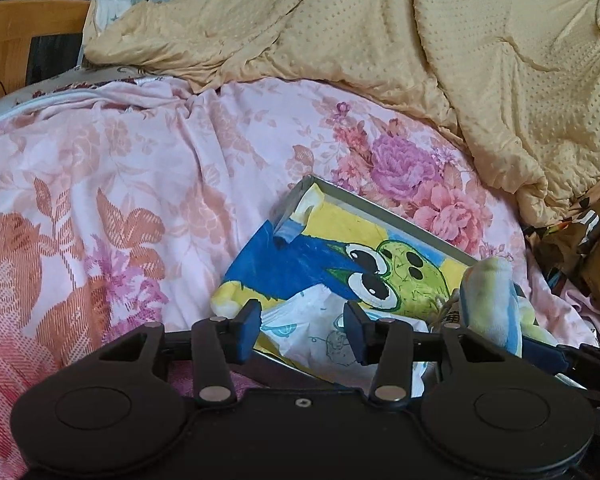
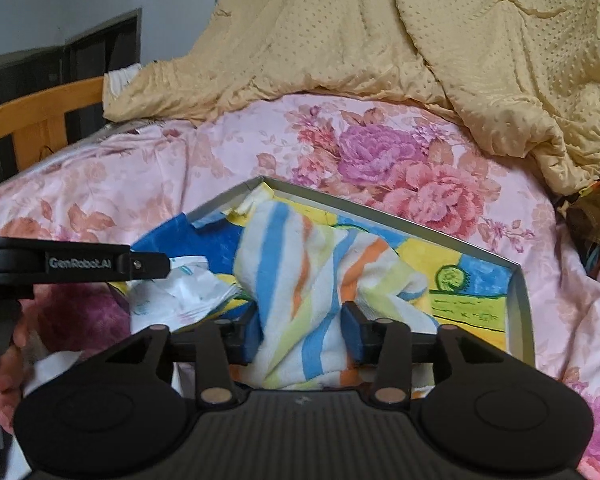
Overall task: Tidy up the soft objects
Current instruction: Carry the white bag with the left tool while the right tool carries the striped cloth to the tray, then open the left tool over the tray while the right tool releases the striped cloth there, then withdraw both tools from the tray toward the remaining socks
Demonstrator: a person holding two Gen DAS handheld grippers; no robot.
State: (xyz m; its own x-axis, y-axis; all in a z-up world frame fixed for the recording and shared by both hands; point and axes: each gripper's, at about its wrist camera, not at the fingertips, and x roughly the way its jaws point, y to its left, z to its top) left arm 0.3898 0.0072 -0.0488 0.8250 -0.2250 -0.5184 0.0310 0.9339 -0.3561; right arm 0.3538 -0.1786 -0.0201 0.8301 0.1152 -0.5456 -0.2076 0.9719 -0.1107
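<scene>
A shallow grey tray (image 1: 384,208) lies on the bed, lined with a bright cartoon cloth (image 1: 300,264); the tray also shows in the right wrist view (image 2: 520,312). My left gripper (image 1: 302,332) is open around a crumpled white printed cloth (image 1: 316,324) at the tray's near edge. My right gripper (image 2: 302,334) is shut on a striped towel (image 2: 320,276) with blue, orange and yellow bands, draped into the tray. The towel shows at the right of the left wrist view (image 1: 492,300). The left gripper and white cloth (image 2: 188,292) appear at the left of the right wrist view.
A pink floral bedsheet (image 1: 140,184) covers the bed. A tan dotted quilt (image 1: 460,60) is heaped at the back and right. A wooden bed frame (image 1: 16,40) stands at far left. Brown patterned fabric (image 1: 580,232) lies at the right edge.
</scene>
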